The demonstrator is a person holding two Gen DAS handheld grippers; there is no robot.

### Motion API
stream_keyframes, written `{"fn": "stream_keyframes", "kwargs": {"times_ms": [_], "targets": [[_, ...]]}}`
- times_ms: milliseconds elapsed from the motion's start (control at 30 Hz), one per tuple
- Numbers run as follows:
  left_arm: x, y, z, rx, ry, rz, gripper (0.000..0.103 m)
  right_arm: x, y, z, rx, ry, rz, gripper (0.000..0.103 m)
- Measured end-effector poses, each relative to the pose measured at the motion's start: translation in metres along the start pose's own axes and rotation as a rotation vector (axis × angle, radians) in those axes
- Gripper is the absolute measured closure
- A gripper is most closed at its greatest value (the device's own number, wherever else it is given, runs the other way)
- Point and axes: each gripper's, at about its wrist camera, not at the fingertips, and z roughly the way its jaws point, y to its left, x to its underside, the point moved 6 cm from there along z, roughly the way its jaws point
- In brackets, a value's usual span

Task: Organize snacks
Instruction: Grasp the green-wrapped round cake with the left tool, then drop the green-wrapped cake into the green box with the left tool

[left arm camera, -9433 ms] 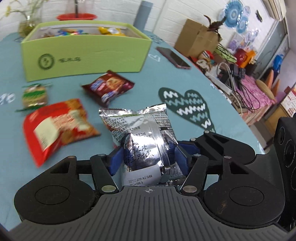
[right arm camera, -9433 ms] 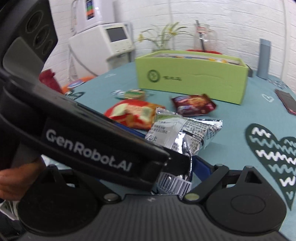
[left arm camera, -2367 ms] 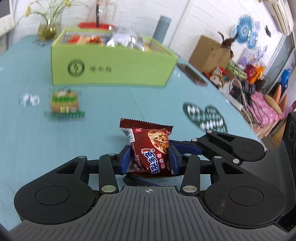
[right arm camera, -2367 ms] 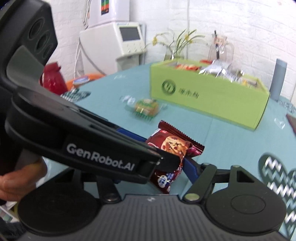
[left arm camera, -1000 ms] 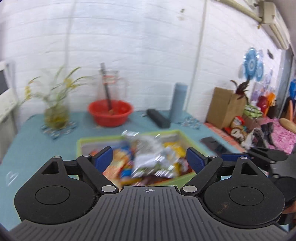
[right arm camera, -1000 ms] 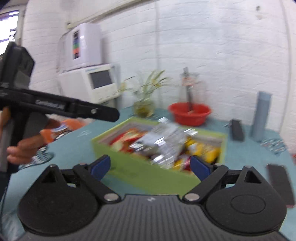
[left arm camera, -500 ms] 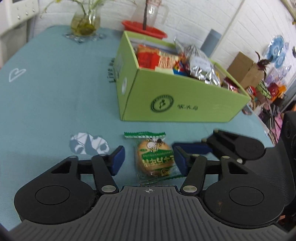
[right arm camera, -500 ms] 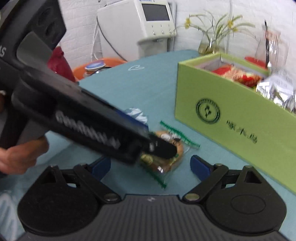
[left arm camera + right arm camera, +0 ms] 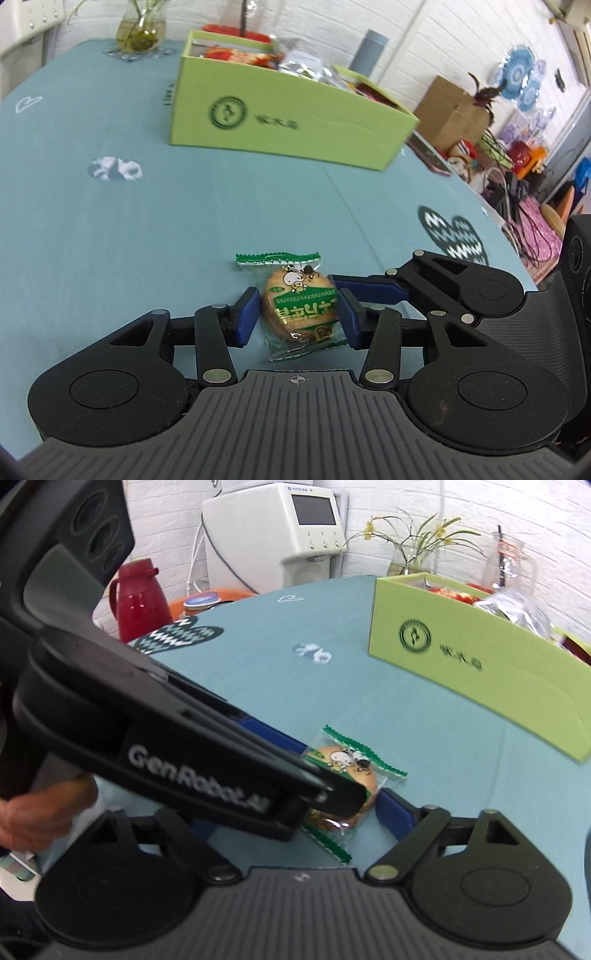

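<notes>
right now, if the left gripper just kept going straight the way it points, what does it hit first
The left gripper already has the green-wrapped cake packet between its pads, so that comes first. Past it lies only bare teal tablecloth; the green box sits well beyond, though depth is hard to judge.

The left gripper (image 9: 332, 801) covers half the biscuit packet (image 9: 347, 764) in the right wrist view. Box (image 9: 288, 122) lettering is blurred. The box's far end runs off the frame's right edge.
</notes>
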Motion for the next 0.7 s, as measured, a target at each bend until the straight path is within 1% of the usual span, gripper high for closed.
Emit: {"fn": "stream_keyframes", "kwargs": {"times_ms": [33, 100, 167, 233, 267, 300, 333, 367, 400, 433, 567, 700], "targets": [[0.003, -0.005, -0.001, -0.009, -0.004, 0.010, 0.066, 0.004, 0.001, -0.004, 0.003, -0.004, 0.007, 0.013], [0.005, -0.012, -0.006, -0.055, -0.024, 0.034, 0.052, 0.008, -0.001, -0.012, 0.016, -0.020, 0.030, 0.013], [0.006, -0.014, -0.010, -0.093, -0.039, 0.046, 0.048, 0.009, -0.006, -0.016, 0.033, -0.039, 0.049, 0.013], [0.009, -0.011, -0.007, -0.078, -0.022, 0.025, 0.053, 0.010, -0.008, -0.011, 0.023, -0.034, 0.063, 0.019], [0.010, -0.009, -0.005, -0.065, -0.024, 0.016, 0.059, 0.011, -0.006, -0.009, 0.029, -0.042, 0.051, 0.024], [0.011, -0.010, -0.005, -0.058, -0.024, 0.022, 0.077, 0.008, -0.003, -0.008, 0.033, -0.048, 0.030, 0.029], [0.011, -0.011, -0.005, -0.045, -0.014, 0.012, 0.078, 0.005, -0.002, -0.008, 0.037, -0.042, 0.030, 0.029], [0.006, -0.010, -0.007, -0.067, -0.017, 0.016, 0.081, 0.001, -0.003, -0.007, 0.033, -0.041, 0.027, 0.029], [-0.001, -0.011, -0.010, -0.084, -0.037, 0.033, 0.088, -0.007, -0.005, -0.007, 0.037, -0.056, 0.016, 0.029], [-0.009, -0.011, -0.013, -0.094, -0.057, 0.045, 0.089, -0.015, -0.009, -0.008, 0.038, -0.069, 0.008, 0.029], [-0.067, -0.007, -0.019, -0.058, -0.137, 0.038, 0.089, -0.059, -0.031, -0.012, 0.090, -0.158, -0.028, 0.029], [-0.145, -0.001, -0.014, -0.061, -0.222, 0.059, 0.089, -0.120, -0.066, -0.003, 0.162, -0.239, -0.099, 0.029]]}}
